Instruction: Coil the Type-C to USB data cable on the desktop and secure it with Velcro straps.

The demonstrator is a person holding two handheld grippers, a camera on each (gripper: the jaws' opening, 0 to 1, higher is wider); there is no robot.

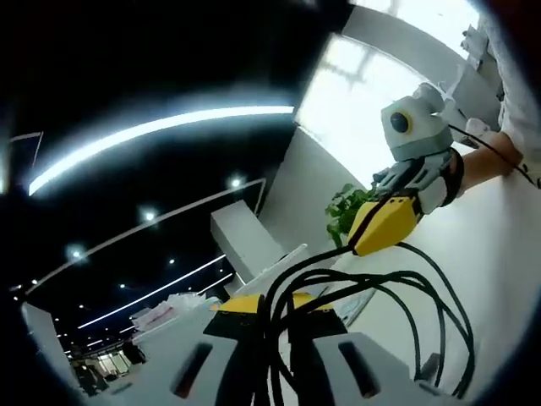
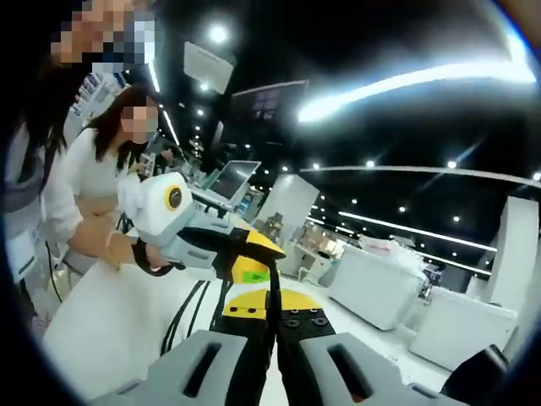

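Note:
The black data cable [image 1: 423,313] hangs in several loops above the white desktop [image 1: 503,271]. Its strands run up between the yellow-tipped jaws of my left gripper [image 1: 277,303], which is shut on them. My right gripper [image 1: 363,241], held by a gloved hand, comes in from the right and pinches another strand of the cable. In the right gripper view my right gripper [image 2: 275,304] is shut on a thin run of cable [image 2: 275,283]. My left gripper [image 2: 254,245] sits just beyond it, with cable loops [image 2: 199,309] hanging below. A small green patch [image 2: 254,275] shows under the left gripper's jaws.
A person in white [image 2: 84,186] stands at the desk's edge [image 2: 101,330], holding the grippers. A green plant [image 1: 342,207] stands behind the right gripper. An open laptop [image 2: 232,178] and white counters [image 2: 372,288] lie further back.

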